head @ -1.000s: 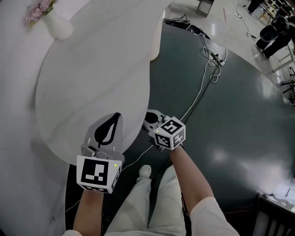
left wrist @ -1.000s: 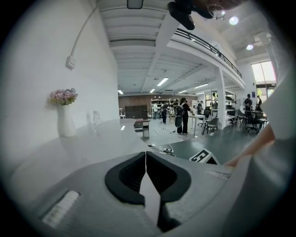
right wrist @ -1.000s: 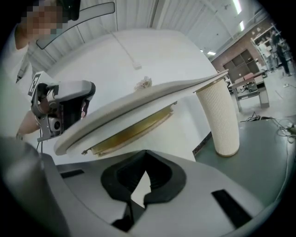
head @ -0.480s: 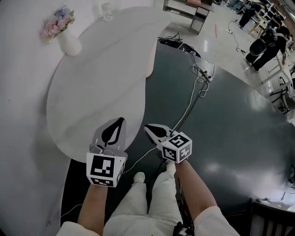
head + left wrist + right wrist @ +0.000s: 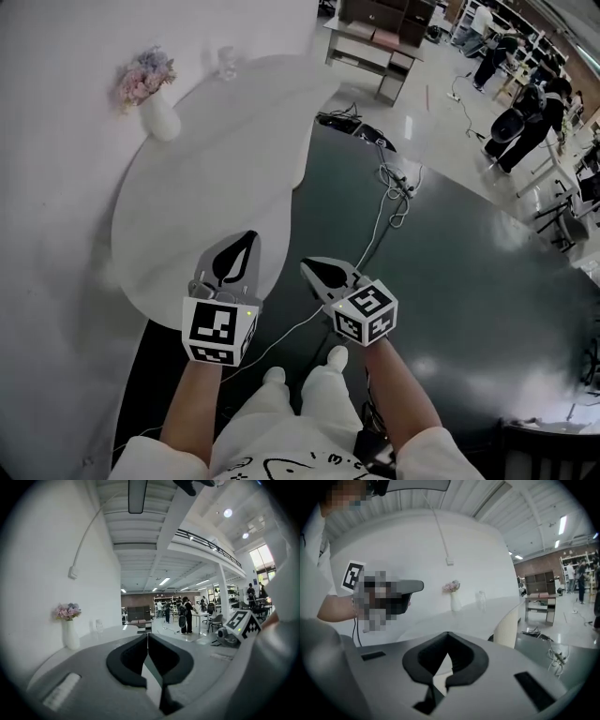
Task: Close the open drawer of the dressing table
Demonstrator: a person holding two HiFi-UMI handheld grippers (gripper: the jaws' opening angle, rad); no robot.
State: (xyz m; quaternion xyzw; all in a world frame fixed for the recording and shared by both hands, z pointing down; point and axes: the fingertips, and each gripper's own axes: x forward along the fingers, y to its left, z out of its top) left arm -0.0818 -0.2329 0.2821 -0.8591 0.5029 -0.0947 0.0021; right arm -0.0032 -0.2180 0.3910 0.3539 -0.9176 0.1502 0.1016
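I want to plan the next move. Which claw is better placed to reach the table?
Probably left: the left claw is over the table edge, the right claw over the floor beside it. Both are shut, empty.

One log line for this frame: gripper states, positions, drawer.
left gripper: shut, empty, above table edge | right gripper: shut, empty, above dark floor | drawer: not visible

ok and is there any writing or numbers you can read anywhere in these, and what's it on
No readable text in any view.
Left marker cube and right marker cube: black-and-white square patterns, not letters or numbers.
Shirt: a drawn line print, too small to tell any lettering.
Background: nothing large or sharp enough to read.
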